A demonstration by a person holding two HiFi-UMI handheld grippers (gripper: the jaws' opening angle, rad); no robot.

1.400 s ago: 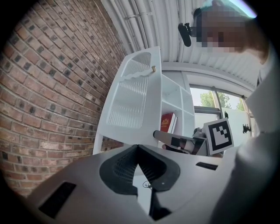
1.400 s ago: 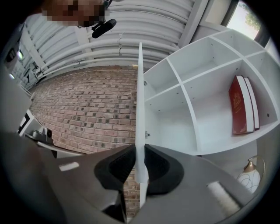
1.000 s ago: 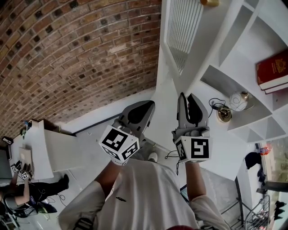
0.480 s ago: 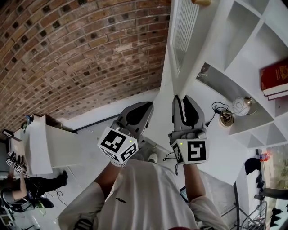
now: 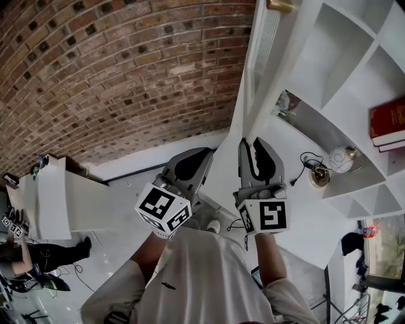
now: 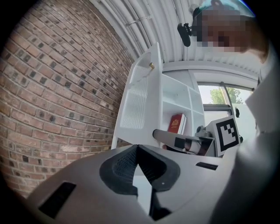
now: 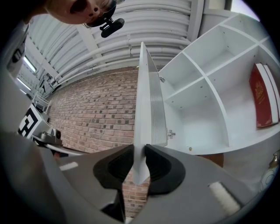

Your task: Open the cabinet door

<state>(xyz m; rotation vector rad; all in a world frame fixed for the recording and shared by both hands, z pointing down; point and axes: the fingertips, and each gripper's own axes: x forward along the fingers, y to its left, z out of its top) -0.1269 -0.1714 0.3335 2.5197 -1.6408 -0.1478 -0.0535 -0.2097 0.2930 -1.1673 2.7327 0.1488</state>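
Note:
The white cabinet door (image 5: 256, 57) with a ribbed panel and a brass knob (image 5: 278, 5) stands swung out from the open white shelves (image 5: 329, 57). My right gripper (image 5: 248, 142) is shut on the door's lower free edge. In the right gripper view the door edge (image 7: 144, 109) runs straight up between the jaws of that gripper (image 7: 139, 148), and both pads touch it; the jaws have just been opening slightly. My left gripper (image 5: 205, 155) hangs beside it, to the left of the door. It is shut and holds nothing (image 6: 136, 146).
A brick wall (image 5: 114, 76) lies left of the door. A red book (image 5: 387, 123) lies on a shelf, with a round white lamp (image 5: 342, 158) and its cord one shelf below. A white counter (image 5: 44, 202) and another person (image 5: 38, 256) are at the lower left.
The door has swung further from the shelves, and more of the shelf behind it shows. Both grippers moved with it, the right one still on the door's edge.

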